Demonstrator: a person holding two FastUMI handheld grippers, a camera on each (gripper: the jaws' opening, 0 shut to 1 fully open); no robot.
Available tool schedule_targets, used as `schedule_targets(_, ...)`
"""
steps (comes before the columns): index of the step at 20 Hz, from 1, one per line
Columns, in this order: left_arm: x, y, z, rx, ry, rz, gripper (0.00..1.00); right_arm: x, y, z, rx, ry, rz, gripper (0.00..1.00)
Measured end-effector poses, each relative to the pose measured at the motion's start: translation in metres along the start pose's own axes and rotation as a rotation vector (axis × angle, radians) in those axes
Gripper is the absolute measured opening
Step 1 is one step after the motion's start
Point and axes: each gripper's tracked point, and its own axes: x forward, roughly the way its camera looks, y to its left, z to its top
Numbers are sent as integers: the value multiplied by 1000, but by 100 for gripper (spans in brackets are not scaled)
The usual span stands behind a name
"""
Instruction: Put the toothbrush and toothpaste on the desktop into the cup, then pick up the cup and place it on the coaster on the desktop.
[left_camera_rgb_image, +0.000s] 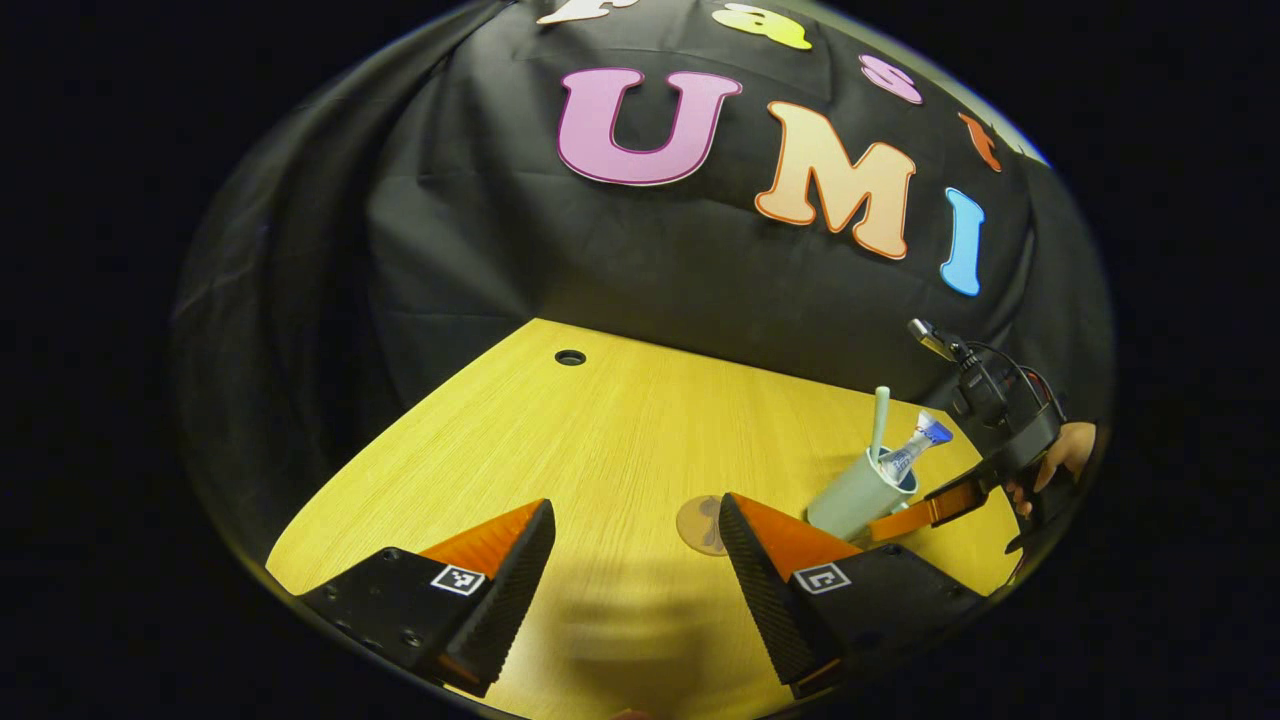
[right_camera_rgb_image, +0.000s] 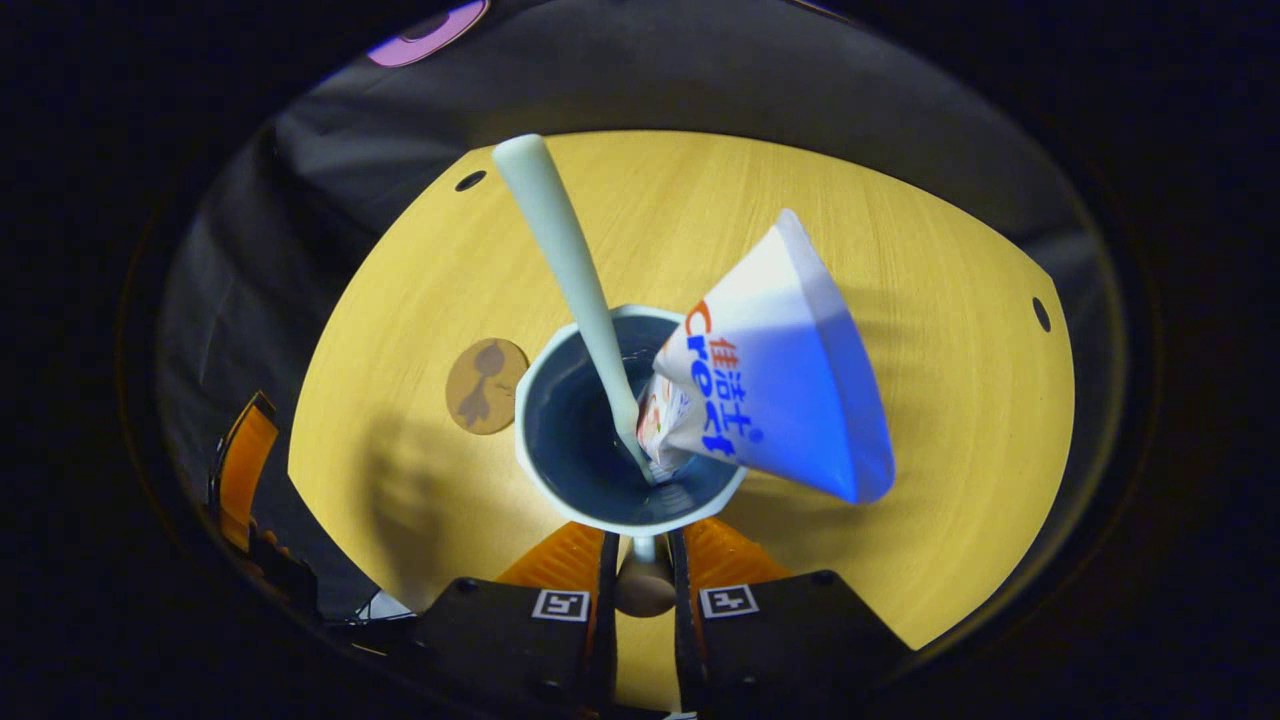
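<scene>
A pale green cup (right_camera_rgb_image: 560, 478) sits directly in front of my right gripper (right_camera_rgb_image: 643, 560), whose fingers are shut on the cup's handle (right_camera_rgb_image: 645, 588). Inside the cup stand a pale green toothbrush (right_camera_rgb_image: 570, 260) and a white-and-blue toothpaste tube (right_camera_rgb_image: 780, 390). The round brown coaster (right_camera_rgb_image: 486, 385) lies on the table to the cup's left. In the left gripper view the cup (left_camera_rgb_image: 858, 497) leans, with the toothbrush (left_camera_rgb_image: 879, 420) and toothpaste (left_camera_rgb_image: 915, 447) sticking out and the right gripper (left_camera_rgb_image: 925, 512) at its side. My left gripper (left_camera_rgb_image: 637, 530) is open over the table, the coaster (left_camera_rgb_image: 700, 525) just beyond it.
The yellow wooden table (left_camera_rgb_image: 600, 440) has a cable hole (left_camera_rgb_image: 570, 357) near its far edge, with more holes (right_camera_rgb_image: 1041, 314) on the other side. A hand (left_camera_rgb_image: 1065, 455) holds the right gripper. The left gripper (right_camera_rgb_image: 240, 470) shows at the far left of the right gripper view.
</scene>
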Motion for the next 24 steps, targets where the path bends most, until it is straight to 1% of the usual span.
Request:
schedule_targets(3, -1, 15, 3, 0, -5, 0, 95, 1, 3, 0, -21, -6, 13, 26)
schedule_targets(7, -4, 42, 6, -5, -9, 15, 95, 4, 4, -7, -50, -9, 29, 26)
schedule_targets(12, -6, 70, 5, -30, -9, 41, 95, 3, 4, -4, -91, 4, 36, 26)
schedule_targets(14, -7, 74, 4, -41, -5, 41, 95, 3, 3, -4, -109, 16, 25, 26)
schedule_targets(15, -8, 77, 4, -41, -2, 43, 95, 3, 1, -4, -123, 21, 12, 22)
schedule_targets(16, -8, 78, 4, -43, -4, 44, 95, 2, -1, -4, -144, 26, -4, 26)
schedule_targets(17, -9, 80, 5, -46, -7, 45, 95, 1, -2, -5, -157, 33, -20, 22)
schedule_targets(18, -9, 81, 5, -48, -6, 45, 95, 0, -1, -3, -167, 30, -23, 26)
schedule_targets(19, -9, 81, 5, -52, -5, 45, 95, 0, -3, -1, -170, 26, -29, 23)
schedule_targets(20, -10, 81, 4, -56, -6, 44, 95, -1, -1, -3, -162, 31, -16, 28)
schedule_targets(21, -10, 80, 5, -58, -7, 43, 95, -2, 1, -1, -159, 29, -6, 31)
schedule_targets(22, -10, 79, 5, -57, -8, 38, 95, -5, 1, 0, -169, 17, -8, 30)
schedule_targets(23, -10, 77, 6, -54, -10, 34, 95, -5, 4, 1, -173, 6, -2, 36)
schedule_targets(24, -9, 74, 8, -46, -14, 27, 95, -8, 6, 5, -177, -20, -2, 50)
